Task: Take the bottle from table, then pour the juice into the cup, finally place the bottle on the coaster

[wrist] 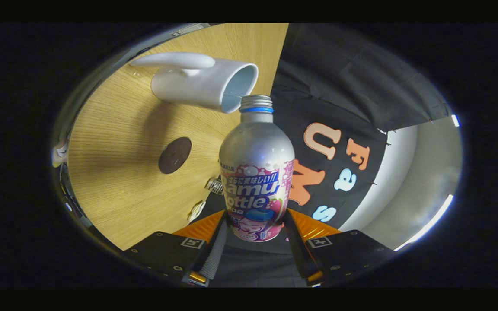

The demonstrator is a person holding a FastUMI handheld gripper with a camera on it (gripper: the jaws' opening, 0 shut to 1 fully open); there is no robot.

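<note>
Both fingers of the gripper [255,242] pressed on the lower body of the aluminium juice bottle [256,172], one on each side, so the tool was closed on it and carried it. Seen from the gripper view, the whole scene was rolled over: the bottle was tipped, and its open threaded mouth sat just at the rim of the white mug [203,84], which stood on the wooden table [115,147]. I judged this to be the pouring step. Beyond the fingers, the dark round coaster [174,155] lay on the table, apart from the mug. Thin metal like this is stiff but smooth, so it probably slips easily; holding low on the labelled part seemed sensible.
</note>
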